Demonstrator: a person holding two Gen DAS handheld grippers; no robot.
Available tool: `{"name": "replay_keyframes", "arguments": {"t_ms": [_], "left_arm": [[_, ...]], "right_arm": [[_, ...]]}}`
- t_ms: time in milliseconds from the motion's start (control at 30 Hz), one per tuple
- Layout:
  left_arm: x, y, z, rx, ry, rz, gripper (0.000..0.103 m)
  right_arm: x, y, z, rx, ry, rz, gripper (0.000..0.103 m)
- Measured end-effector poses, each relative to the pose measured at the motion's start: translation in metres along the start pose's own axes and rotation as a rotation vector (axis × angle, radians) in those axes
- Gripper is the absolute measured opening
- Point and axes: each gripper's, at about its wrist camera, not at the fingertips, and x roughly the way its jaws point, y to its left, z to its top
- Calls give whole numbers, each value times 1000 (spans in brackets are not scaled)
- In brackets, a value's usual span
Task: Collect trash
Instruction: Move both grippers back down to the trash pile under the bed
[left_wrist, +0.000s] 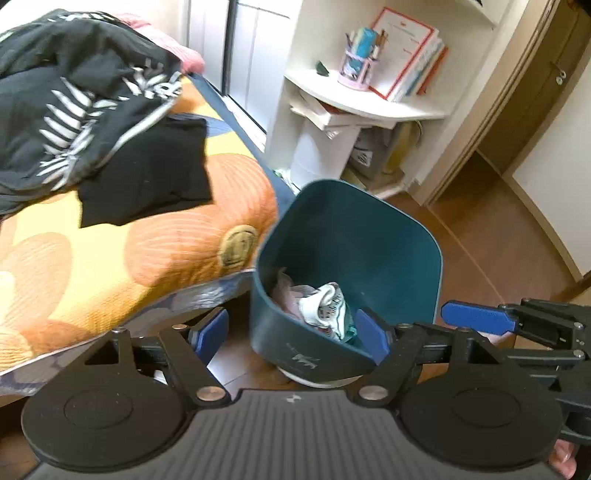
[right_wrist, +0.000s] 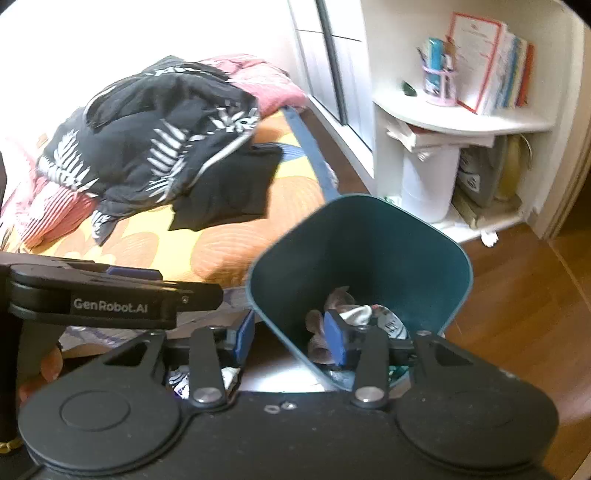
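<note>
A dark teal trash bin (left_wrist: 369, 236) stands on the wood floor beside the bed, with crumpled paper and wrappers (left_wrist: 321, 306) inside. My left gripper (left_wrist: 295, 332) is open and empty, its fingers straddling the bin's near wall. The right gripper's blue finger (left_wrist: 476, 317) shows at the right edge. In the right wrist view the bin (right_wrist: 369, 240) holds the same trash (right_wrist: 369, 317). My right gripper (right_wrist: 291, 338) is open and empty over the bin's near rim. The left gripper's body (right_wrist: 114, 295) crosses at the left.
A bed with an orange flower cover (left_wrist: 155, 236) carries a pile of dark clothes (left_wrist: 74, 110). A white corner shelf (left_wrist: 369, 107) holds books and a pen cup. A white canister (right_wrist: 424, 184) stands under it. An open doorway (left_wrist: 517, 129) is at the right.
</note>
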Motion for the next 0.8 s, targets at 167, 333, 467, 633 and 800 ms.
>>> {"name": "replay_keyframes", "arguments": {"t_ms": [167, 333, 467, 633, 800], "left_arm": [[-31, 23, -17, -35, -42, 23, 80], [-55, 48, -37, -56, -84, 73, 83], [-70, 73, -54, -75, -103, 123, 86], [-75, 113, -78, -143, -81, 168, 86], [-63, 163, -106, -251, -45, 198, 86]], "right_arm": [[-7, 26, 0, -37, -15, 38, 47], [-6, 50, -3, -65, -21, 72, 50], [1, 69, -9, -90, -14, 105, 52], [21, 98, -20, -150, 12, 166, 53], [56, 129, -35, -188, 73, 203, 54]]}}
